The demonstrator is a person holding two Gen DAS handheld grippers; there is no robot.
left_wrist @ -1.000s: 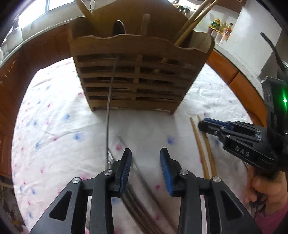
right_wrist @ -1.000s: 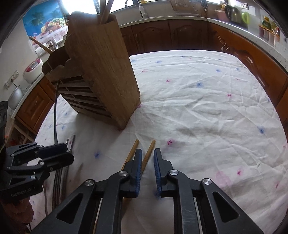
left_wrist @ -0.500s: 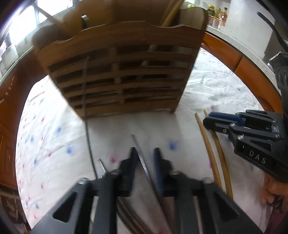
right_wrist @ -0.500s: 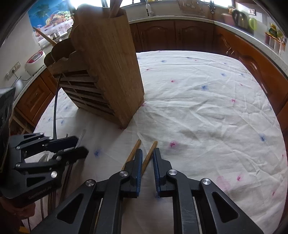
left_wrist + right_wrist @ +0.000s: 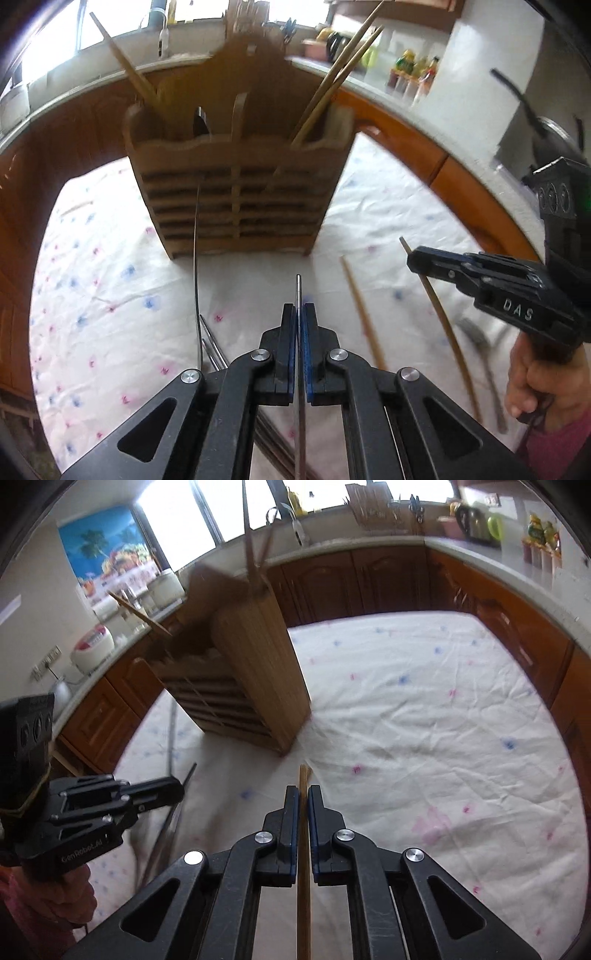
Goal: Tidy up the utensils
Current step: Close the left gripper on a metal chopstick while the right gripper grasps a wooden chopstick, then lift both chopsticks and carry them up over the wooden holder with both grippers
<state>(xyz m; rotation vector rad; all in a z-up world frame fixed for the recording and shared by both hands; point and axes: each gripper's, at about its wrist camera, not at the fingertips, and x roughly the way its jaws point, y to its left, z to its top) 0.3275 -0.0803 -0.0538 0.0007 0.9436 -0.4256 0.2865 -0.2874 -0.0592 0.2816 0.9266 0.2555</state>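
Wooden utensil holder (image 5: 236,192) at 12 o'clock: L compartment has a wooden chopstick (image 5: 123,66) & dark utensil (image 5: 201,123), R compartment 2 chopsticks (image 5: 340,55). L gripper (image 5: 300,314) pinches metal chopstick (image 5: 298,291). R gripper (image 5: 303,797) at 3 o'clock pinches wooden chopstick (image 5: 303,779); another (image 5: 362,314) lies on tablecloth (image 5: 110,280).

Table w/ floral cloth (image 5: 424,716) — wooden holder (image 5: 236,199), one chopstick (image 5: 364,317), metal utensils (image 5: 212,345).

Home kitchen: wood cabinets (image 5: 373,583), rice cooker (image 5: 92,648).
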